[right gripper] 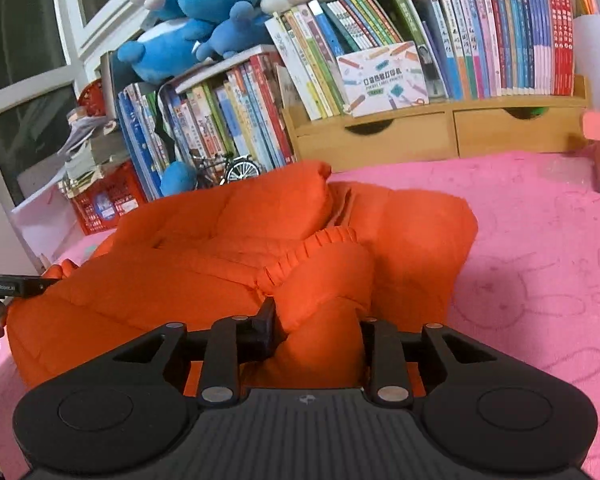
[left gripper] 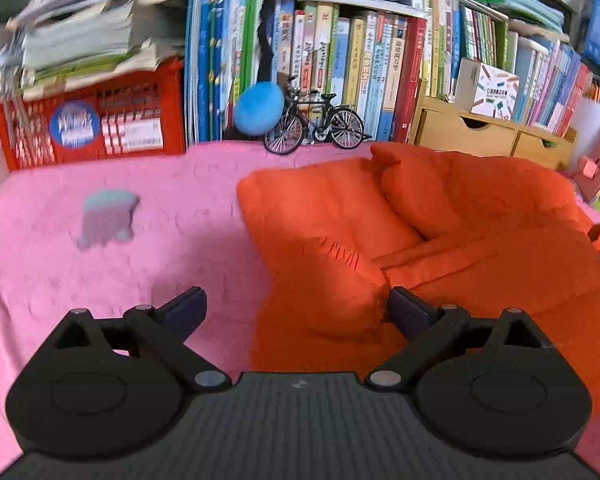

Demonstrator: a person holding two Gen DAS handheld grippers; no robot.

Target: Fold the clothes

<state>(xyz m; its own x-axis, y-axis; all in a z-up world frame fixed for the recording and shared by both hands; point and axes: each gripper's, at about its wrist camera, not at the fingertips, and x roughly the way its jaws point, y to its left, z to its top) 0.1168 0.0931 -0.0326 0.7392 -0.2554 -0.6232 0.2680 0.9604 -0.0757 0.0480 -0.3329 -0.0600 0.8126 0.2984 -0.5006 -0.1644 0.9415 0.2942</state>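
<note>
An orange padded jacket [left gripper: 440, 232] lies crumpled on the pink bed cover [left gripper: 140, 248], with its ribbed cuff [right gripper: 312, 250] folded over the middle. My left gripper [left gripper: 296, 304] stands wide open over the jacket's left edge. Its right finger [left gripper: 408, 308] is beside a fold and nothing is pressed between the pads. My right gripper [right gripper: 318, 322] is shut on a bunched part of the orange jacket [right gripper: 228, 264], near the cuffed sleeve, and fabric fills the gap between the fingers [right gripper: 266, 320]. A black part of the other tool [right gripper: 12, 285] shows at the jacket's left edge.
Books [left gripper: 340, 64] line the back edge, with a red crate [left gripper: 92, 124] of papers at left, a model bicycle [left gripper: 316, 124] and wooden drawers [right gripper: 440, 132]. Blue plush toys [right gripper: 188, 32] sit on top. A grey print [left gripper: 106, 218] marks the pink cover [right gripper: 540, 260].
</note>
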